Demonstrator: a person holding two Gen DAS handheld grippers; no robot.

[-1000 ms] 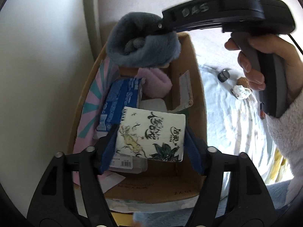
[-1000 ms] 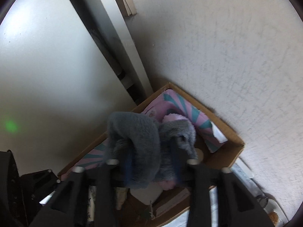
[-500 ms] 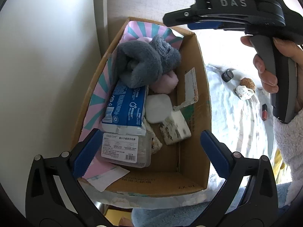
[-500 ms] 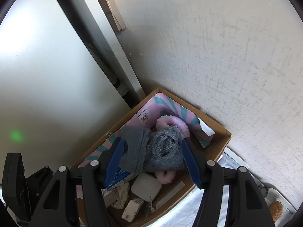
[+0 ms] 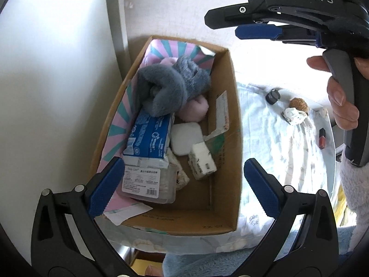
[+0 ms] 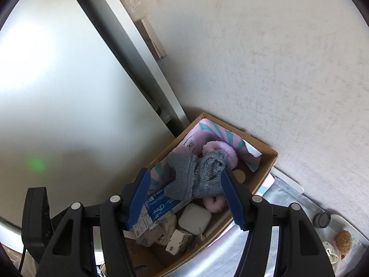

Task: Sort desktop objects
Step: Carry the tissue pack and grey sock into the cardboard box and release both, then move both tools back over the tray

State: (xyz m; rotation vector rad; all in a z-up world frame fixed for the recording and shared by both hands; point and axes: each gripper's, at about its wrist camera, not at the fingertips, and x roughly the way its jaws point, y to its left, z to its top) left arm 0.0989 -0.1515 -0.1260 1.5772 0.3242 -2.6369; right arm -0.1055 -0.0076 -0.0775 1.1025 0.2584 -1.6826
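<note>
A cardboard box [image 5: 227,124] stands on the table against the wall. In it lie a grey fuzzy sock [image 5: 170,92], a pink fuzzy ring [image 5: 196,109], a blue tissue pack [image 5: 150,138], a white square case [image 5: 186,138], a white patterned tissue pack [image 5: 203,161] and a clear labelled box [image 5: 145,184]. My left gripper [image 5: 182,187] is open and empty above the box's near end. My right gripper [image 6: 188,198] is open and empty above the sock [image 6: 198,175]; it shows at the upper right of the left wrist view [image 5: 265,25].
On the pale cloth [image 5: 276,161] right of the box lie a small black cap [image 5: 272,96], a brown ball [image 5: 298,103], a crumpled white wrapper [image 5: 294,115] and a red item [image 5: 322,138]. A wall and a door frame [image 6: 138,64] stand behind the box.
My left gripper opened and dropped the patterned tissue pack into the box. My right gripper opened and dropped the grey sock into the box. Both have pulled up and back.
</note>
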